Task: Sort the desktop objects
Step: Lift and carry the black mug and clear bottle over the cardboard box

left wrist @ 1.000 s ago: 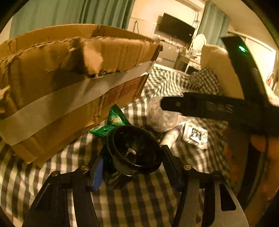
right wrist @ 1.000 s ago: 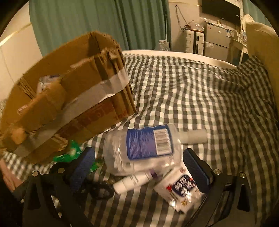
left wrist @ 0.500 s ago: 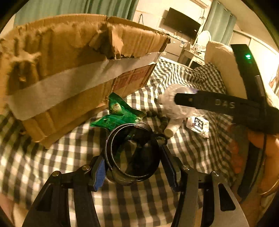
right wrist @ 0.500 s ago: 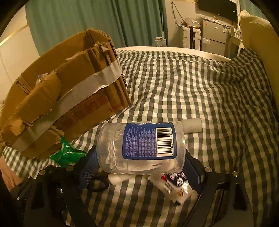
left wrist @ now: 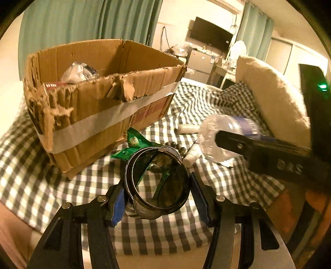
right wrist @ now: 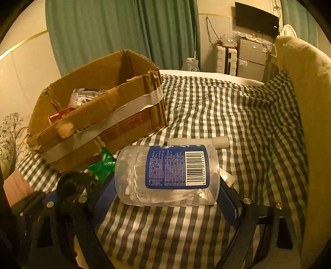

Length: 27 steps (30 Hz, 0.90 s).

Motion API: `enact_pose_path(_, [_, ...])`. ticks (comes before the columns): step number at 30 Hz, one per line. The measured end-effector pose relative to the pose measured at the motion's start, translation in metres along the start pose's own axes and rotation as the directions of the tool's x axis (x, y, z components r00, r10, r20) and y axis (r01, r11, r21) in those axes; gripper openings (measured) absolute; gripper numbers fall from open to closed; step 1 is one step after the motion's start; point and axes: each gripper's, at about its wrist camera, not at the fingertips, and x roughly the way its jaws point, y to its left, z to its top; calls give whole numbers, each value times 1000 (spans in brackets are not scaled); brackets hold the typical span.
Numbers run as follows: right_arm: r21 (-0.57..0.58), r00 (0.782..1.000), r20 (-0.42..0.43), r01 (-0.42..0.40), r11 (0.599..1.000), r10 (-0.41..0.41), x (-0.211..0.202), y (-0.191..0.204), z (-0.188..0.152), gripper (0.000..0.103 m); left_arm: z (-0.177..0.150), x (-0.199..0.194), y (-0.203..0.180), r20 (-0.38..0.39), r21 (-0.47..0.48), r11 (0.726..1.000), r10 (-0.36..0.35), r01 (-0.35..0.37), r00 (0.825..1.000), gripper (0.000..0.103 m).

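We hold a light, crushable plastic bottle (right wrist: 167, 175) across its body in our right fingers (right wrist: 228, 203); left fingers (left wrist: 119, 201) clamp a dark, slippery glass cup (left wrist: 157, 182).

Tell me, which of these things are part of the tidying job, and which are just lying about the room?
Part of the job:
- cardboard box
- dark round container in the left gripper
- clear plastic bottle in the right gripper
- green packets
- white tube

Just lying about:
- checked bedcover
- beige pillow
- television
- green curtains
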Motion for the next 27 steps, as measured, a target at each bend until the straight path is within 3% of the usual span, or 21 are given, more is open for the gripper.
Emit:
enact_pose_path(8, [12, 999, 51, 16, 1000, -16, -42, 6, -1, 88, 9, -17, -11, 23, 16, 1000, 7, -7, 1000, 58])
enact_pose_path(20, [23, 990, 143, -3, 1000, 0, -103, 12, 8, 88, 36, -63, -24, 132, 38, 999, 1, -6, 991, 58])
enact_pose_path(27, [16, 983, 184, -17, 1000, 14, -124, 16, 18, 88, 61, -90, -9, 200, -3, 1000, 18, -18, 980, 58])
